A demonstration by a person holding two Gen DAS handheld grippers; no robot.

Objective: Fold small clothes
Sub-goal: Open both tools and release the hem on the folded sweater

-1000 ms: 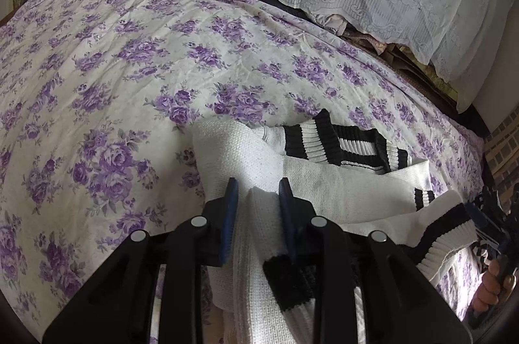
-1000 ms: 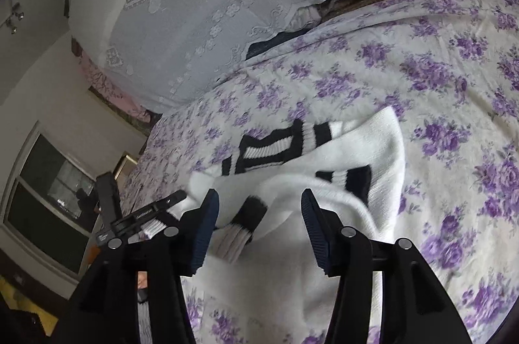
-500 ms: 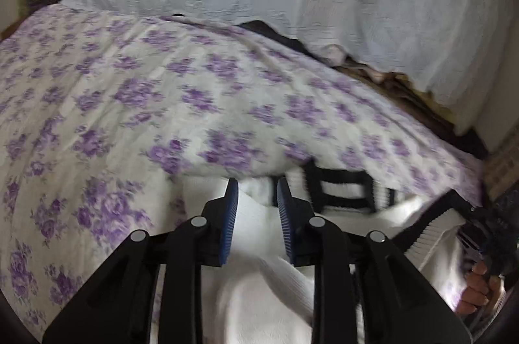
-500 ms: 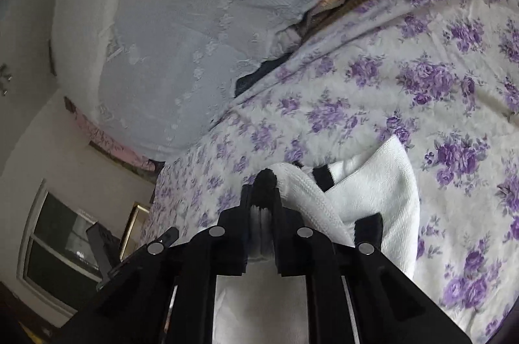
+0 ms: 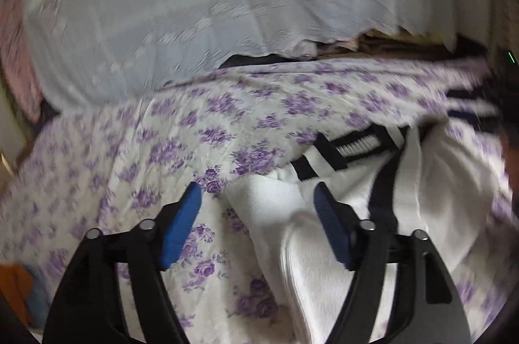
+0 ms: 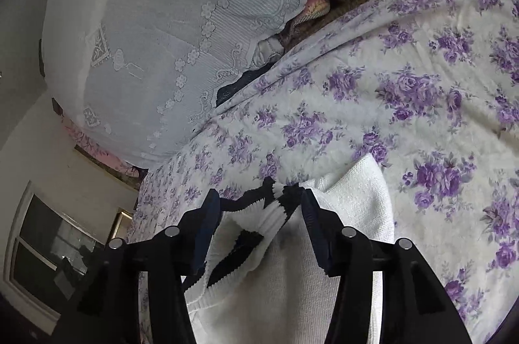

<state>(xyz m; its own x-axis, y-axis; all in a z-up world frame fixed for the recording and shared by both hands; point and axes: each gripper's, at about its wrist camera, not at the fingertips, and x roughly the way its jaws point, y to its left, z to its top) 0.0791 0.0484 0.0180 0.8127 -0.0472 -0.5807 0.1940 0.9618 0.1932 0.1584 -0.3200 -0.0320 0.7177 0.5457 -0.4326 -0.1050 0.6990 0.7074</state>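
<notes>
Your left gripper (image 5: 256,198) has just opened its jaws above the white knitted garment with black stripes (image 5: 324,263); your right gripper's (image 6: 261,201) jaws, also just reopened, straddle its striped cuff (image 6: 259,214) ungripped.

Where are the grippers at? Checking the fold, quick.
Left gripper: open, just released the white sweater.
Right gripper: open, sweater between, jaws just opening.

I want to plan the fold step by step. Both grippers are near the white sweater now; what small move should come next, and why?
Probably draw both back a little to check the fold. The left gripper and right gripper have just been opening; the white sweater lies bunched on the floral bedspread, unpressed.
</notes>
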